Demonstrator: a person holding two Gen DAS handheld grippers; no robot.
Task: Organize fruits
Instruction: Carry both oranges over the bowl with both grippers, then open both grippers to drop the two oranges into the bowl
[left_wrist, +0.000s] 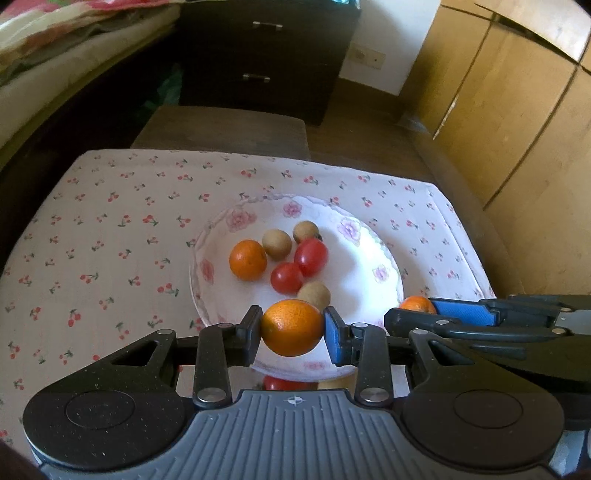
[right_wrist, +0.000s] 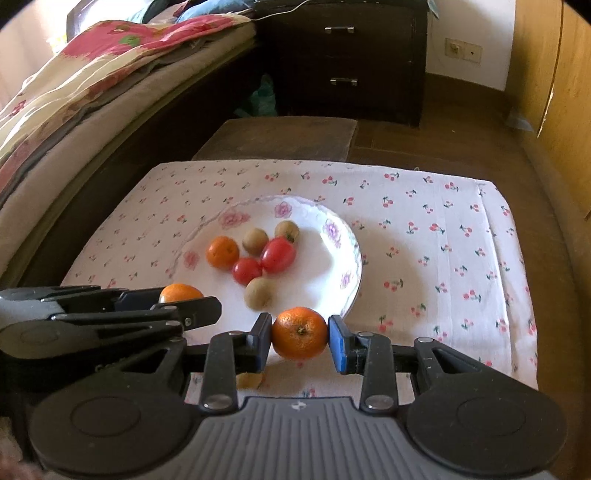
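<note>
A white flowered plate (left_wrist: 354, 258) (right_wrist: 332, 236) sits on a cherry-print cloth. It holds one orange (left_wrist: 247, 259) (right_wrist: 222, 252), two red tomatoes (left_wrist: 311, 256) (right_wrist: 277, 254) and three brown round fruits (left_wrist: 277, 243) (right_wrist: 259, 292). My left gripper (left_wrist: 291, 328) is shut on an orange (left_wrist: 291, 328) over the plate's near rim; it also shows in the right wrist view (right_wrist: 181, 295). My right gripper (right_wrist: 300, 334) is shut on a second orange (right_wrist: 300, 333) just off the plate's near right rim; it also shows in the left wrist view (left_wrist: 417, 306).
The cloth-covered table (right_wrist: 443, 240) has bare cloth right of the plate. A brown stool (left_wrist: 221, 129) stands behind it. A bed (right_wrist: 92, 92) runs along the left, a dark drawer unit (right_wrist: 343, 55) at the back, wooden cupboards (left_wrist: 517, 110) on the right.
</note>
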